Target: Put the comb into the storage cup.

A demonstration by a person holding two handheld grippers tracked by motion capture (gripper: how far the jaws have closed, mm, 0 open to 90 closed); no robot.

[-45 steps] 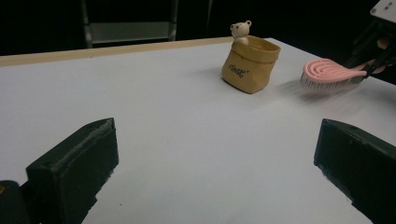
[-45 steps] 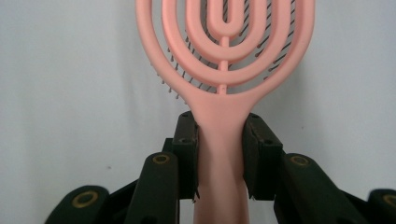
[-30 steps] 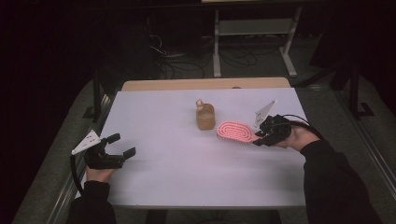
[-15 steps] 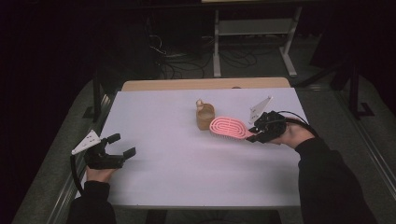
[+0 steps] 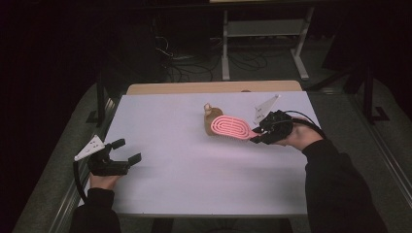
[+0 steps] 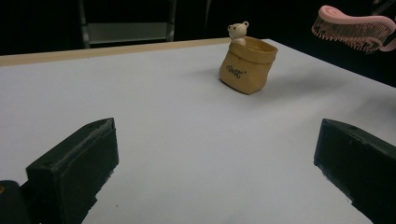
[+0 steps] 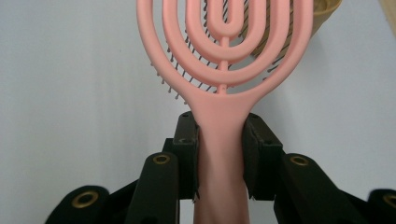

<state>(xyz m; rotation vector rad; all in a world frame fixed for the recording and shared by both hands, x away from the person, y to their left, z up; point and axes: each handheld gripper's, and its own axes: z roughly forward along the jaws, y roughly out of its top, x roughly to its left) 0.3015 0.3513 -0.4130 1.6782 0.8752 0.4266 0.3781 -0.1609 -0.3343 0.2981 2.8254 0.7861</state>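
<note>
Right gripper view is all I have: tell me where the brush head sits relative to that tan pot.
Observer: The pink hairbrush is lifted, its head over the bear-topped pouch holder.
Operator: Report the bristles.
Observer: They face down, clear of the pouch rim.
Operator: Give me the other hand.
Observer: The left gripper rests at the white table's near left edge, jaws open, nothing between them.
</note>
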